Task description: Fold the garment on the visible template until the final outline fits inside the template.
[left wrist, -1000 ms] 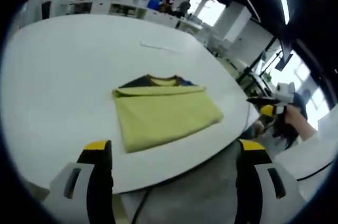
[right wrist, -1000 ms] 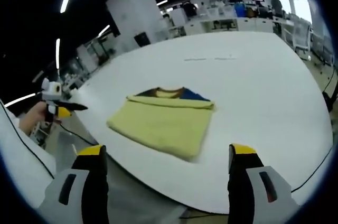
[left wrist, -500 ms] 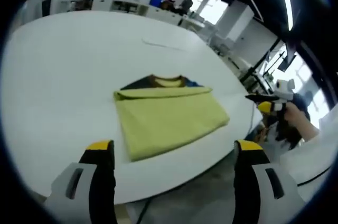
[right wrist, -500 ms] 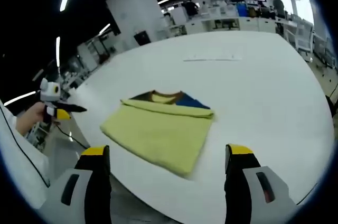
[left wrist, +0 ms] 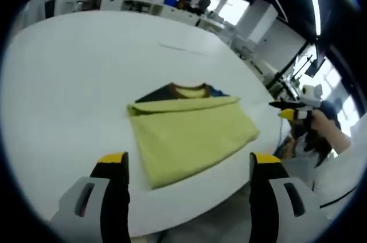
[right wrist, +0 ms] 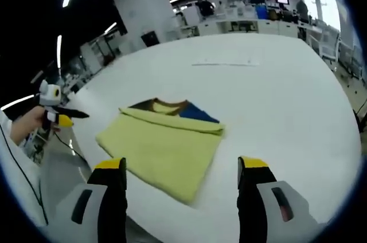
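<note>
Change since a second ago: both cameras have eased in over the table [left wrist: 69, 71] — the garment [left wrist: 192, 137] sits a little lower and closer to the jaws in each view, itself lying as before.
Garment: folded to a yellow rectangle, dark and blue collar part showing at its far edge, flat on the white table near the near edge.
Left gripper [left wrist: 189, 165]: jaws spread wide, holding nothing, hovering short of the garment's near edge; in the right gripper view it appears at the left [right wrist: 64, 118], held by a hand [right wrist: 28, 124] off the table's side.
Right gripper [right wrist: 182, 171]: jaws likewise apart and empty, above the fold's near edge [right wrist: 160, 148]; in the left gripper view it appears at the right [left wrist: 289, 109], gripped by a hand [left wrist: 324, 131] beyond the table's rim.
</note>
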